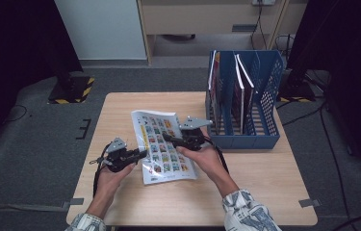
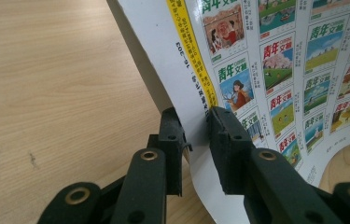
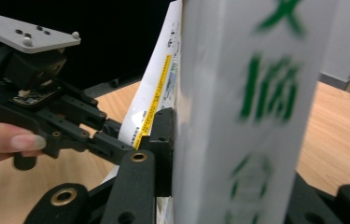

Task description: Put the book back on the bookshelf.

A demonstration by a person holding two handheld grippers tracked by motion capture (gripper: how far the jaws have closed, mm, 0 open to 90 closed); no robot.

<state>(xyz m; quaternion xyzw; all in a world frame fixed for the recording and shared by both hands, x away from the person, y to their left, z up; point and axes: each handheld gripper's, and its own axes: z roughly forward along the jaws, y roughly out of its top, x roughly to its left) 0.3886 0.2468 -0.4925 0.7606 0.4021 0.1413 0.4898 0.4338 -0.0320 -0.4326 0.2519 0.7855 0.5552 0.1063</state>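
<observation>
A magazine [image 1: 158,126] with rows of small colour pictures on its white cover is held off the wooden table [image 1: 255,192], between both grippers. My left gripper [image 1: 141,154] is shut on its left edge; in the left gripper view the jaws [image 2: 196,126] straddle the white margin of the magazine [image 2: 280,70] beside a yellow stripe. My right gripper [image 1: 167,137] is shut on the opposite side. In the right gripper view the magazine [image 3: 238,116] stands blurred between the jaws [image 3: 228,154], hiding the right one, and the left gripper [image 3: 123,142] shows farther off.
A blue mesh file rack [image 1: 245,142] stands on the table's right side, just beyond my right hand, with a few magazines [image 1: 239,91] upright in its slots. Bare table lies to the left and front. Dark stands flank the table.
</observation>
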